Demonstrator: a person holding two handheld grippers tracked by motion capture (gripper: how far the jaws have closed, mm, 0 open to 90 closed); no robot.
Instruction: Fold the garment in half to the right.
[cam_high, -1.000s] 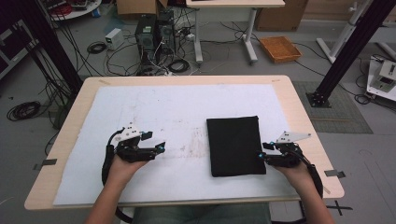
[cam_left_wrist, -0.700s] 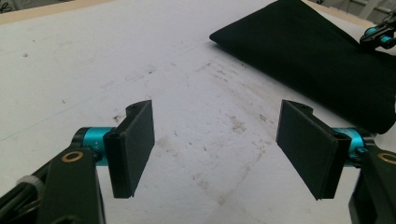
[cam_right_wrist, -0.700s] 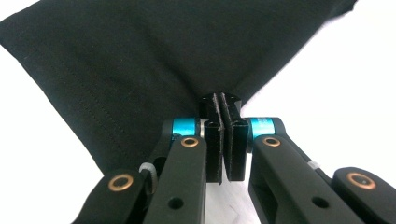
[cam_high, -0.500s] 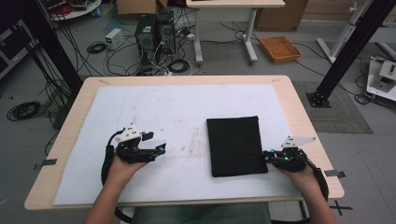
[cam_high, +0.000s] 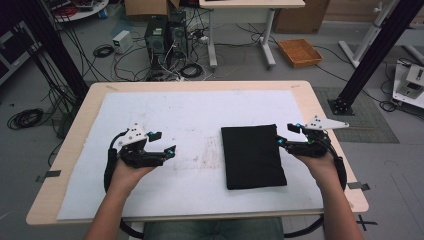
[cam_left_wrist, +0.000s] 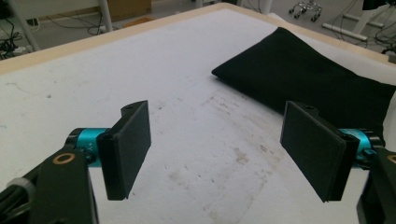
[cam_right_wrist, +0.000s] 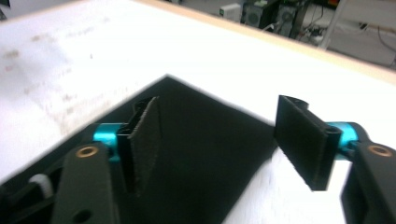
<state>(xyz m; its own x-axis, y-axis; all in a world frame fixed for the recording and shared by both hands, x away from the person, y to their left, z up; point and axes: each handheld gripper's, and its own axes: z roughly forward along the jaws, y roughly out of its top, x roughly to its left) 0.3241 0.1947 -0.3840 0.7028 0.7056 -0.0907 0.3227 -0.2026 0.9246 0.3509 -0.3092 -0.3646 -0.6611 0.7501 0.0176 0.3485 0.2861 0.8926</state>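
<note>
Both tongs stand released as we hold them over the desk. Our right gripper (cam_high: 283, 134) hangs above the right edge of the cloth, near the desk's right edge; its jaws have just been opening, and in the right gripper view (cam_right_wrist: 224, 140) they stand wide apart with nothing pinched between them, the dark fabric lying below. Our left gripper (cam_high: 165, 144) sits toward the left side of the desk, well apart from the cloth, and the left gripper view (cam_left_wrist: 217, 149) shows its jaws spread over bare, stained sheet.

We take things by size. First comes the pale wooden rectangular desk (cam_high: 200, 86), its rim showing round the cover. Next, the large white scuffed sheet (cam_high: 190, 115) spreads over nearly the whole top. Then the black folded square of cloth (cam_high: 252, 156) lies flat on the sheet, right of the desk's middle and nearer its front edge, with one corner pointing toward our left gripper in that gripper's view (cam_left_wrist: 299, 70).
</note>
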